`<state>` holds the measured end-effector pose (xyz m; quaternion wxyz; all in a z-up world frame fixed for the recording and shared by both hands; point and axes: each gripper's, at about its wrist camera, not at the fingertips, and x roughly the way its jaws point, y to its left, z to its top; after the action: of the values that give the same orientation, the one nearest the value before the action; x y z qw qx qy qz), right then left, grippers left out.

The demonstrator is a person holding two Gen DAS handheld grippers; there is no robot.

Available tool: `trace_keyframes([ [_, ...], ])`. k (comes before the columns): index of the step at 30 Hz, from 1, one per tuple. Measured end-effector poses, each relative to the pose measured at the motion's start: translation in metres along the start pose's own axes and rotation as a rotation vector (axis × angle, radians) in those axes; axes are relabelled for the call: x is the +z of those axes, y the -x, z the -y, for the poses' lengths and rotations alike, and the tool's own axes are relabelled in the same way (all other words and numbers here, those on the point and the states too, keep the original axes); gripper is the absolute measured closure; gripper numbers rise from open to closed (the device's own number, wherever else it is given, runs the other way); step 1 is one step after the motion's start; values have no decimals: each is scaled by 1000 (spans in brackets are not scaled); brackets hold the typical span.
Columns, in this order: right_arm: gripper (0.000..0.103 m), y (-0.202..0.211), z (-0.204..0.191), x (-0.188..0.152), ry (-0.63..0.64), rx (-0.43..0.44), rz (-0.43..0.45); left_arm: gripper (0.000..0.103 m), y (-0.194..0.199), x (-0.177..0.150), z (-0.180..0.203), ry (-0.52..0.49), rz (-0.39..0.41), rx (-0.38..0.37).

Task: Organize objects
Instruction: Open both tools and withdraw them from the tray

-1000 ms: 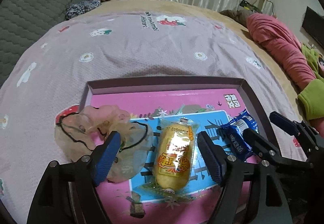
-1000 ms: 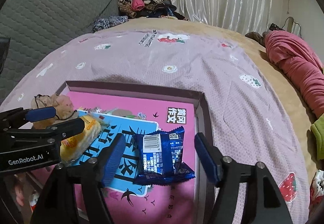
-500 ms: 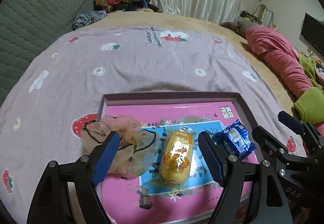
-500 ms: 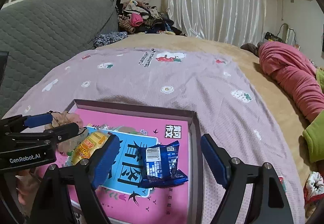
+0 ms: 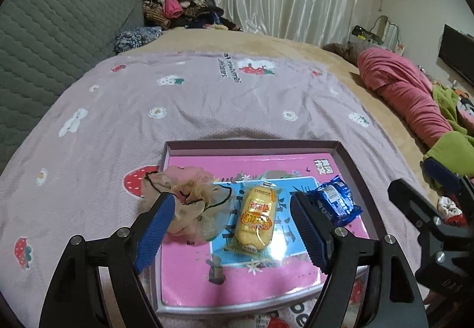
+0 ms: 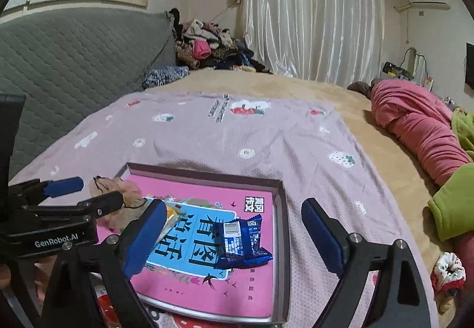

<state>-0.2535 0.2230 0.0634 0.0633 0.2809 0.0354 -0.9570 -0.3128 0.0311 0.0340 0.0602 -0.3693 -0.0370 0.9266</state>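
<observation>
Judging by what lies in the tray (image 5: 352, 168), I think the sorting is close to done, so the step in hand is a check and a clean retreat rather than another grab. I take the tray as my landmark; it sits on the bed (image 5: 207, 108), on the strawberry-print sheet.

Inside it, from my left to my right, lie the sheer scrunchie (image 5: 192, 206), the yellow snack cake (image 5: 257, 218) and the blue cookie packet (image 5: 336, 203). The scrunchie spills over the tray's left wall, partly out on the sheet; the cake lies near the middle, and the packet is toward the right wall without touching it.

To do this well I would lift both tools straight up and back, clear of the tray walls, so nothing gets dragged. If anything needs a touch, it is the scrunchie: nudge it fully inside with one pad, gently, since it is soft and will fold rather than slide.

My left gripper (image 5: 231, 227) is spread wide, released, hovering above the tray's near half with the cake framed between its pads and nothing gripped. My right gripper (image 6: 234, 236) is equally wide apart and carries nothing, above the tray's right side over the packet; its right pad hangs outside the right wall.
</observation>
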Motion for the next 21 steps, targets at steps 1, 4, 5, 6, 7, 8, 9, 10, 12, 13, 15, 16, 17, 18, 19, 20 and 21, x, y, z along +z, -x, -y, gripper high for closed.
trace_keyframes([
  [1, 11, 5, 0, 0, -2, -2, 9, 22, 5, -2, -1, 2, 3, 4],
  [4, 9, 20, -1, 2, -9, -3, 31, 22, 16, -5, -4, 9, 11, -1],
  [5, 8, 24, -1, 3, -9, -1, 33, 22, 20, -7, -5, 13, 12, 2],
  [6, 8, 29, -2, 3, -10, -1, 41, 22, 24, -9, -6, 14, 13, 0],
  [7, 8, 32, -2, 3, -9, -3, 46, 22, 27, -12, -7, 13, 10, 4],
  [8, 7, 36, -3, 2, -7, -5, 47, 22, 29, -14, -7, 12, 8, 5],
  [9, 7, 40, -4, 1, -5, -7, 49, 22, 31, -16, -6, 11, 8, 2],
  [10, 7, 44, -4, -1, -6, -8, 49, 22, 34, -19, -6, 9, 7, -1],
  [12, 7, 51, -6, -3, -3, -4, 45, 22, 41, -25, -4, 3, 6, -2],
  [13, 7, 53, -7, -3, 0, -7, 44, 22, 45, -28, -3, -1, 7, -4],
  [15, 7, 62, -11, -4, 10, -7, 39, 22, 53, -32, -2, -11, 7, -1],
  [16, 7, 66, -12, -5, 14, -6, 40, 22, 60, -33, -2, -7, 11, 5],
  [17, 7, 70, -13, -6, 18, -7, 40, 22, 65, -34, -3, -5, 16, 2],
  [18, 7, 75, -15, -7, 21, -12, 36, 22, 70, -34, -3, -4, 23, -5],
  [19, 7, 79, -16, -8, 22, -16, 33, 22, 76, -36, -2, -2, 26, -6],
  [20, 7, 82, -17, -9, 27, -15, 28, 22, 82, -37, -2, -6, 25, -4],
  [21, 7, 86, -19, -10, 34, -16, 20, 22, 87, -39, -2, -9, 27, -3],
])
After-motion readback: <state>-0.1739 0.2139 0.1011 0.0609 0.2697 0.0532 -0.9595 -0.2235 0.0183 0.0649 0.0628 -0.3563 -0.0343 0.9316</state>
